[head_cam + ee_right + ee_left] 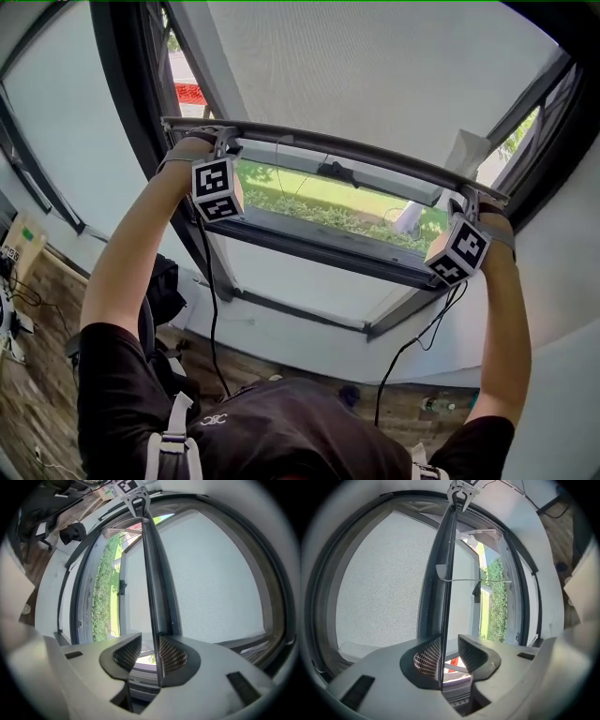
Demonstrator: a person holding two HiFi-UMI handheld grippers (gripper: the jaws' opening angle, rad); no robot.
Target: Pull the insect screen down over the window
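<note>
**Shirt (281, 427) low in view, both claws up astride the screen bar**

We reach up with both arms. The insect screen (375, 66) covers the upper part of the window. Its bottom bar (347, 152) runs crosswise from the left claw (223, 141) to the right claw (469, 202), one near each end, neither nearer.

Each claw straddles the bar's thin lip. On the left, one pad (427, 657) touches it and daylight shows before the other. The right claw mirrors this, so neither is clenched.

The way to go is straight down. Below the bar the opening is free as far as the lower frame (300, 314), and we judge that the sash (328, 246), tilted outward, stands clear. The side frames sit close, so we should keep the bar level.
</note>
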